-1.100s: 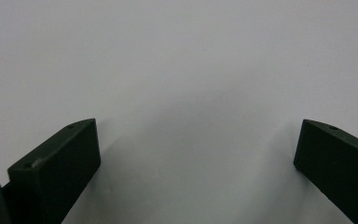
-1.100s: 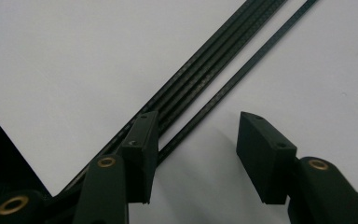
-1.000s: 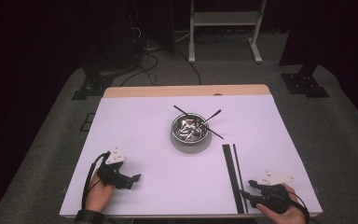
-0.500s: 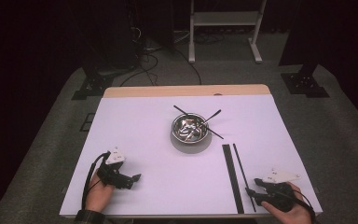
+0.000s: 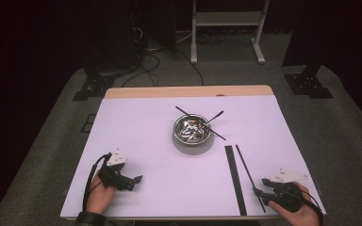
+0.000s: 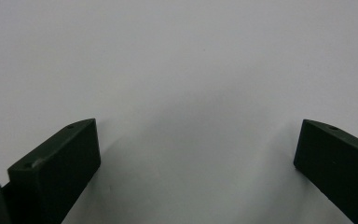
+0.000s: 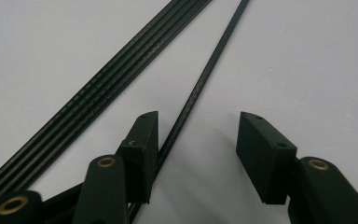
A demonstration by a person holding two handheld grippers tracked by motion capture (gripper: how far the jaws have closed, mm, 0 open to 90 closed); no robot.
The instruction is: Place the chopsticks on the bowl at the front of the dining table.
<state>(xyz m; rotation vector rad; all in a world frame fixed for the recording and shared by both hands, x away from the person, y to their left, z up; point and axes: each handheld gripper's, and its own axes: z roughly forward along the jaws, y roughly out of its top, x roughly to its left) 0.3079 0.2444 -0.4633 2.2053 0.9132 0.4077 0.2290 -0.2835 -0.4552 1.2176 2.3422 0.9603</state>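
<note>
A thin black rod point(image 5: 246, 170) lies on the white table point(image 5: 146, 127), next to a flat bundle of black sticks point(image 5: 234, 179). My right gripper point(image 5: 259, 187) rests at the rod's near end, near the front right corner. In the right gripper view the right gripper point(image 7: 198, 119) is open and the rod point(image 7: 200, 84) runs between the jaws, close beside the left one. The bundle point(image 7: 98, 88) lies outside them. My left gripper point(image 5: 135, 179) sits at the front left. In its own view the left gripper point(image 6: 198, 126) is open wide over bare tabletop.
A metal bowl point(image 5: 192, 130) stands mid-table with black sticks point(image 5: 214, 117) lying across its rim. The table's wooden far edge point(image 5: 188, 91) borders grey floor. A white stand point(image 5: 226, 23) and cables lie beyond.
My right hand has shifted slightly to the right along the front edge. The left hand and the bowl have not moved.
</note>
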